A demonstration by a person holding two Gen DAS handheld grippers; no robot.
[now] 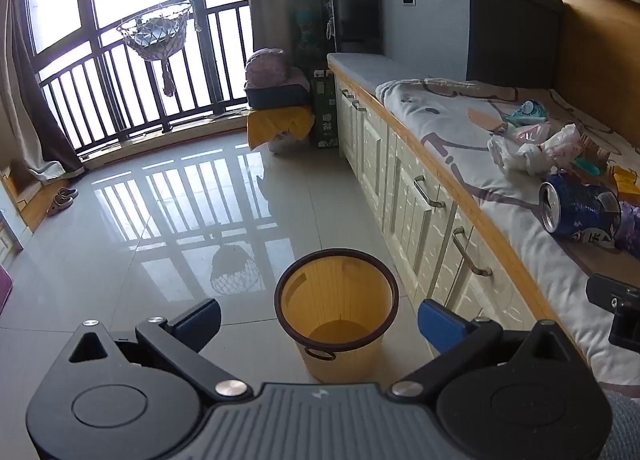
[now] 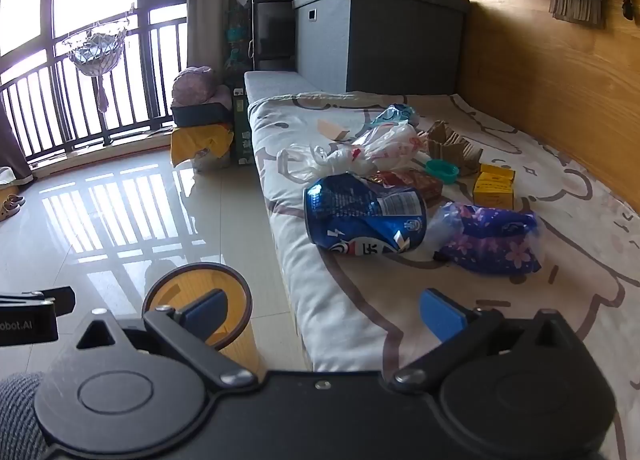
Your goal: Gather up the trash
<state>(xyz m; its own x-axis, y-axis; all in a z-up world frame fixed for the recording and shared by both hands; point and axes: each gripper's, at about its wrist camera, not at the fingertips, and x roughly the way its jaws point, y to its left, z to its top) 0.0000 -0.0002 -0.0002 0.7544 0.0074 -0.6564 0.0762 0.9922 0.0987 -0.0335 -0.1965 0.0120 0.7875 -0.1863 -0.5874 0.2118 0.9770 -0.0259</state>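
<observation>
A: Left wrist view first. How far along?

B: Barely begun, I'd judge. The left gripper point(image 1: 319, 320) has its fingers spread wide, nothing between them, above the one yellow bin point(image 1: 336, 300) on the floor, which looks empty.

A: And the right wrist view?

B: The right gripper point(image 2: 323, 314) is spread wide too, holding nothing. All the trash lies on the bench blanket point(image 2: 360, 300): one crushed blue can point(image 2: 364, 216) nearest, one purple wrapper point(image 2: 490, 240) to its right, one white plastic bag point(image 2: 352, 152) farther back, two yellow boxes point(image 2: 494, 184), one teal lid point(image 2: 442, 171).

Glossy tiled floor point(image 1: 160, 220); dented metal can point(image 2: 364, 216).
</observation>
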